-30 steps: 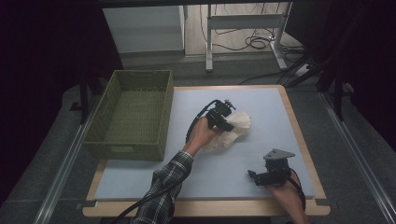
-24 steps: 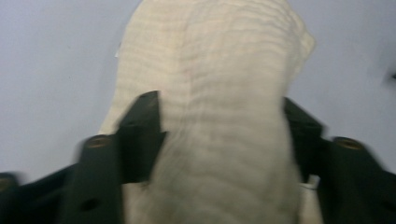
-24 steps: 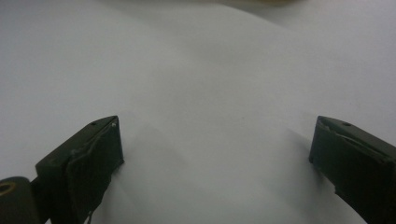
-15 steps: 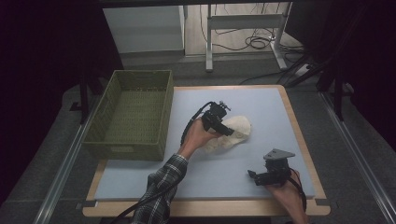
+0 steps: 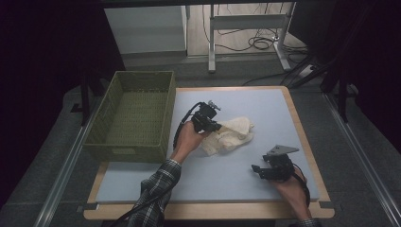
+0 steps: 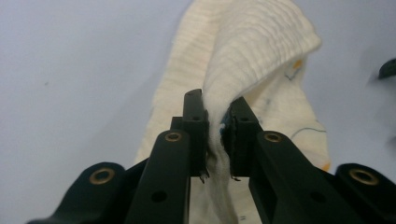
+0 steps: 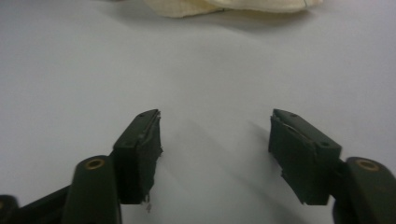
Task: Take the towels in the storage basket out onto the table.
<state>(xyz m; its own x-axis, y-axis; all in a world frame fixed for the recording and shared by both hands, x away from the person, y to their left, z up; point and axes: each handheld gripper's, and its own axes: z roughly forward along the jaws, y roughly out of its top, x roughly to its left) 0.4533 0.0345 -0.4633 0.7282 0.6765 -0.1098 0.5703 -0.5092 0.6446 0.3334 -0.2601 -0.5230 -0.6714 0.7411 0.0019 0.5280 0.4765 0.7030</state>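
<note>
The left tongs (image 6: 215, 122) have both black jaws closed on a fold of a cream ribbed knit cloth (image 6: 254, 51), which is pinched between them. The cloth rises past the jaw tips and drapes to the right, with thin blue threads on its right side, over the pale blue-grey desk (image 6: 79, 70).

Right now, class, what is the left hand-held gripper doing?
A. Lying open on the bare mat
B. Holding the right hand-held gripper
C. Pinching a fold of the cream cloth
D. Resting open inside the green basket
C: in the left gripper view the left hand-held gripper has its jaws closed on a fold of the cream cloth, well clear of the basket.
</note>
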